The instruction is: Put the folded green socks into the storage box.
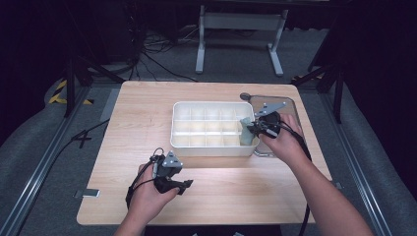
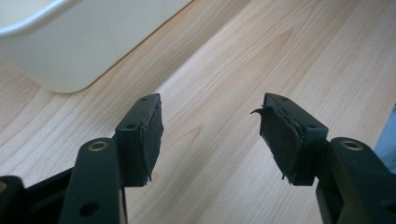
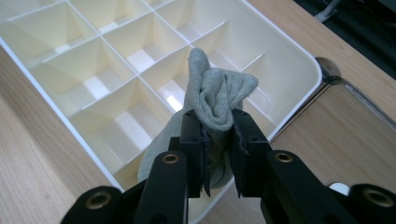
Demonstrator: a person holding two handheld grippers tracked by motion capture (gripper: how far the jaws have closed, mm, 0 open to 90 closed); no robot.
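A white divided organizer box (image 1: 212,146) stands on the wooden table, its compartments bare (image 3: 84,88). My right gripper (image 1: 253,129) is shut on a rolled grey-green sock (image 3: 217,98), held over the box's near right corner; the sock (image 1: 245,130) hangs above the rightmost compartments. My left gripper (image 1: 183,186) rests low over the table in front of the box, open with nothing between its jaws (image 2: 210,135). A corner of the box (image 2: 60,46) lies ahead of it to the left.
A clear lid or tray (image 1: 287,105) lies on the table to the right of the box, its rim (image 3: 355,93) close behind my right gripper. Bare wood (image 1: 236,196) stretches in front of the box. The table's edges drop to grey floor.
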